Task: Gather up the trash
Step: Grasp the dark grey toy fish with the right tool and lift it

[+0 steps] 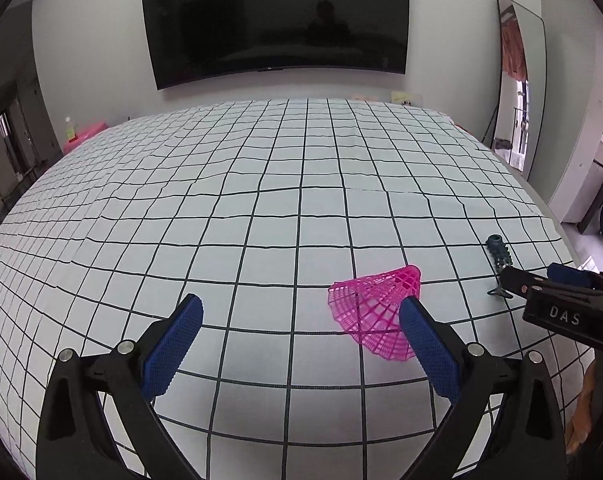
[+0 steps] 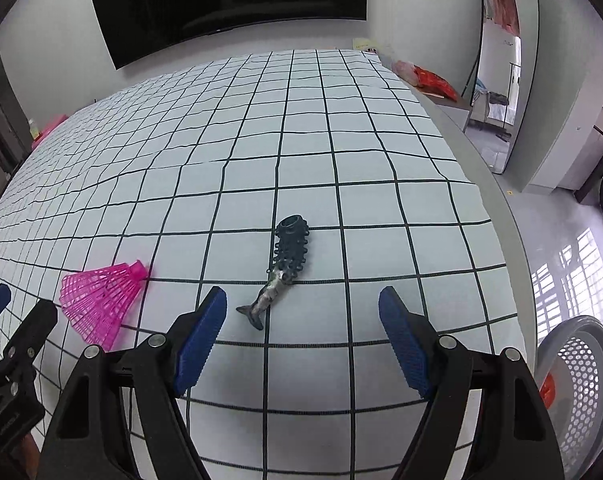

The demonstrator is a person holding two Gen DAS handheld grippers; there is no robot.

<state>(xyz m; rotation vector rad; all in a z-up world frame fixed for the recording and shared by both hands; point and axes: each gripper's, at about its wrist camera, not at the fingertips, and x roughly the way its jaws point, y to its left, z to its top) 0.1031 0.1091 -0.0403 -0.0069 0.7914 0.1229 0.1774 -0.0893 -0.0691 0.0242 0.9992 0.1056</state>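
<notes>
The left tongs hang with blue pads wide apart and nothing between them; the pink plastic-mesh shuttlecock lies on the white black-gridded bed sheet just beyond their right pad. The right tongs also gape empty, above the dark knobbly fish-tailed rubber toy. On the far wall hangs a black television.

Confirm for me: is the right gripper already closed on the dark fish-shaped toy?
No. The right gripper stands open above the checked sheet, and the dark fish-shaped toy lies ahead of its fingertips, untouched.
</notes>
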